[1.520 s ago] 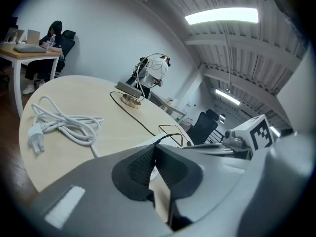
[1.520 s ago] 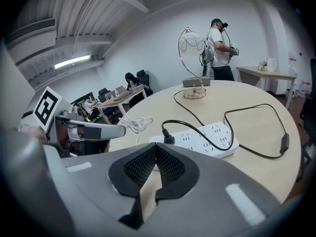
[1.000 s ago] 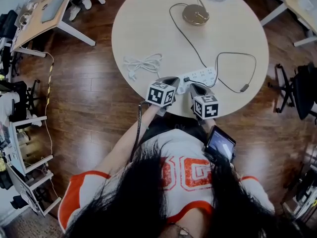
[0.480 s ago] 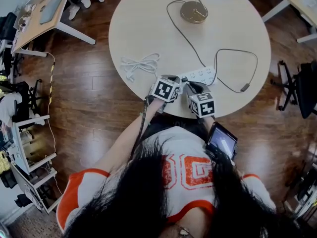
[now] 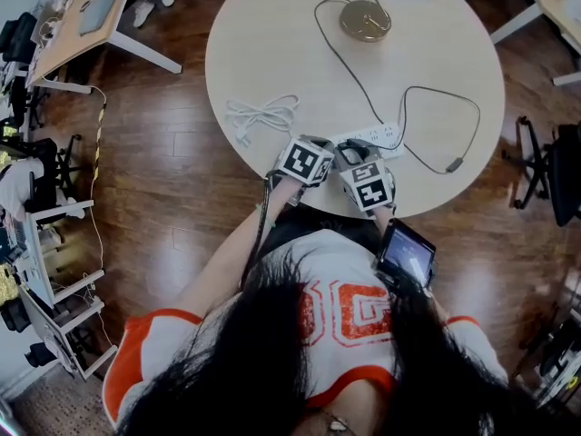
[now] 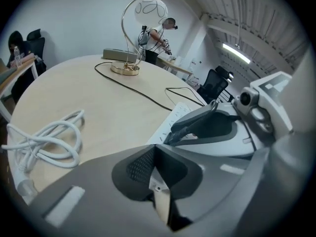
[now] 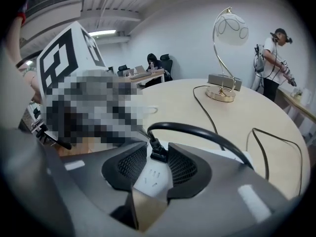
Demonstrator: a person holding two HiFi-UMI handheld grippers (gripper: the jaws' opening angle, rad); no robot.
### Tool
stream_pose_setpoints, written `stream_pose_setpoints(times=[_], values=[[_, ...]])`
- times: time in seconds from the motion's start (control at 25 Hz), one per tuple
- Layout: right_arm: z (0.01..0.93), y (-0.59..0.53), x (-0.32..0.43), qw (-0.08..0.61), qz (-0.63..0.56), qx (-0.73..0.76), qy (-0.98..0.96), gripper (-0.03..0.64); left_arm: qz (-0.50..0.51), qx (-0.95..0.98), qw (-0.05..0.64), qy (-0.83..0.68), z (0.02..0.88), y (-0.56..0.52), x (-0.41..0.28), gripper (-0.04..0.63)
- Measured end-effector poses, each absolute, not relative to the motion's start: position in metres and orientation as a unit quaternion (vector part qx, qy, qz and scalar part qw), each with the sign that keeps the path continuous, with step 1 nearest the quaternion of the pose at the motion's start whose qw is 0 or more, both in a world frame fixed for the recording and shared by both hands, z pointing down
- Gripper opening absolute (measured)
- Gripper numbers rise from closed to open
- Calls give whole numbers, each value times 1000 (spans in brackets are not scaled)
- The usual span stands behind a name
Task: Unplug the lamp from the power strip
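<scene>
Your right tongs (image 7: pixel 157 148) are closed narrowly on the black plug (image 7: pixel 158 153), which sits in the white power strip (image 7: pixel 151 180) at lower centre of the frame. Your left tongs (image 6: pixel 154 147) are pressed together just left of that strip. The lamp (image 5: pixel 367 18) stands at the top edge of the surface (image 5: pixel 272 53). Each cube (image 5: pixel 303 163) bears black-and-white square markers.

Head view: even, diffuse room light. The pale table (image 5: pixel 272 53) is bright but not blown out, and shadows on it are faint. The wood floor (image 5: pixel 172 162) shows a dull sheen.

Both gripper views: fisheye bowing, black vignette at the corners. The ceiling strip light (image 6: pixel 235 52) glares white. Near foreground grey and soft. The plug (image 7: pixel 157 152) is fairly sharp.
</scene>
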State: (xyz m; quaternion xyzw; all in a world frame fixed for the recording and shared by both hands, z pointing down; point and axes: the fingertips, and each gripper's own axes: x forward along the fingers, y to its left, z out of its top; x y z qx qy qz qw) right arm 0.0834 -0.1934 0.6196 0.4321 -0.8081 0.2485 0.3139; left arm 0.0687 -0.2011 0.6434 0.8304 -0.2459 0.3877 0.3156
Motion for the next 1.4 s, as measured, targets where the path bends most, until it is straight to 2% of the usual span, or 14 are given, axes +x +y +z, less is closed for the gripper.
stream_pose_setpoints(times=[0.16, 0.28, 0.6, 1.0, 1.28, 1.32, 1.4], values=[[623, -197, 83, 353, 207, 419, -810, 118, 367, 828, 341, -250, 643, -202, 68, 0], [622, -197, 84, 357, 198, 415, -813, 109, 372, 828, 337, -249, 643, -202, 68, 0], [619, -197, 88, 293, 239, 421, -825, 91, 328, 822, 391, -253, 643, -202, 68, 0], [619, -203, 97, 253, 285, 435, -815, 89, 358, 826, 354, -254, 645, -204, 72, 0], [620, -204, 101, 229, 314, 440, -810, 91, 357, 826, 355, -253, 644, -205, 73, 0], [616, -204, 101, 221, 308, 441, -813, 90, 359, 827, 352, -253, 645, -205, 73, 0], [591, -211, 100, 159, 302, 447, -827, 89, 362, 829, 343, -252, 645, -205, 74, 0]])
